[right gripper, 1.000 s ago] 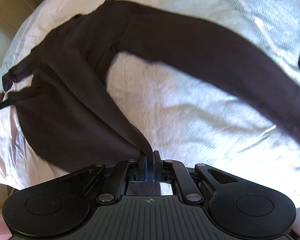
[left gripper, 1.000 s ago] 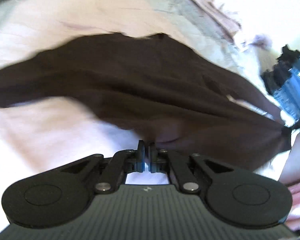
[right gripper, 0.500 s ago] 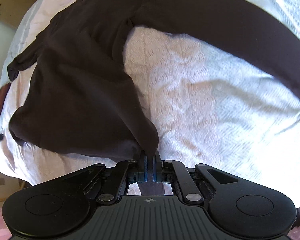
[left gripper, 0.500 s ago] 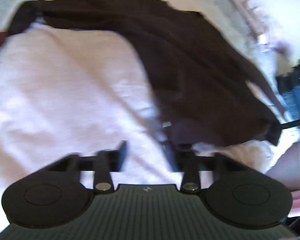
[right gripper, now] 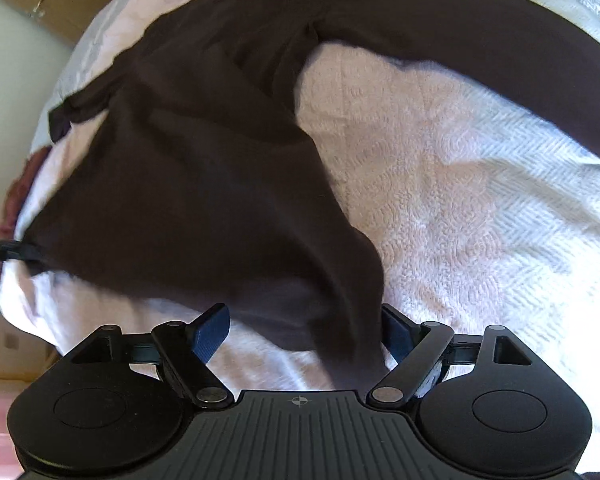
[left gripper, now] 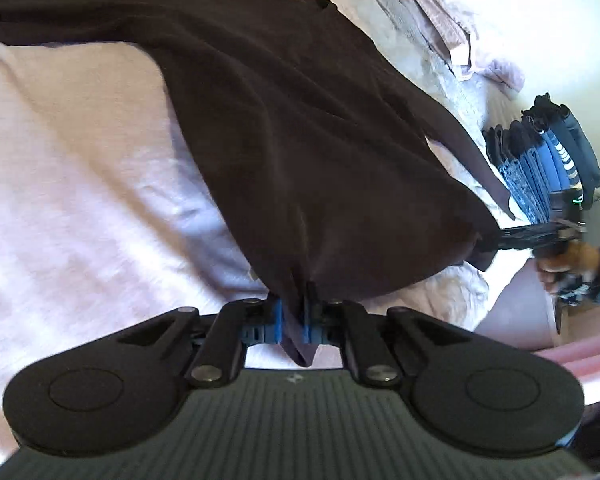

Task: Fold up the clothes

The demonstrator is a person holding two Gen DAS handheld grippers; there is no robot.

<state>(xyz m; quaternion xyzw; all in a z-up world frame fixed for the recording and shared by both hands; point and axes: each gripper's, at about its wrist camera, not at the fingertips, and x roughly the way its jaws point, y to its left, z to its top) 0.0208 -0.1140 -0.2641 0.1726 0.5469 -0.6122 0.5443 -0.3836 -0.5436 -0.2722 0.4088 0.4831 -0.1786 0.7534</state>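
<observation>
A dark brown long-sleeved top [left gripper: 300, 140] lies spread on the pale quilted bedspread [left gripper: 80, 180]. My left gripper [left gripper: 294, 320] is closing tight on a pinch of the top's near hem, and a tip of cloth hangs out below the blue pads. In the right wrist view the top [right gripper: 200, 180] covers the left half, one sleeve stretching to the far right. My right gripper [right gripper: 304, 332] is opening wide. The hem corner lies loose between its fingers [right gripper: 212, 328], and neither pad presses on it.
A stack of folded blue and dark clothes [left gripper: 548, 160] stands at the right edge of the bed. Crumpled pink cloth [left gripper: 440, 0] lies at the far right. A hand [left gripper: 564, 264] shows beyond the top's corner. The bedspread [right gripper: 460, 200] is bare right of the top.
My left gripper opened, then shut again on the top's hem. My right gripper let go of the corner it held, and its jaws spread wide. Both sank toward the bed.
</observation>
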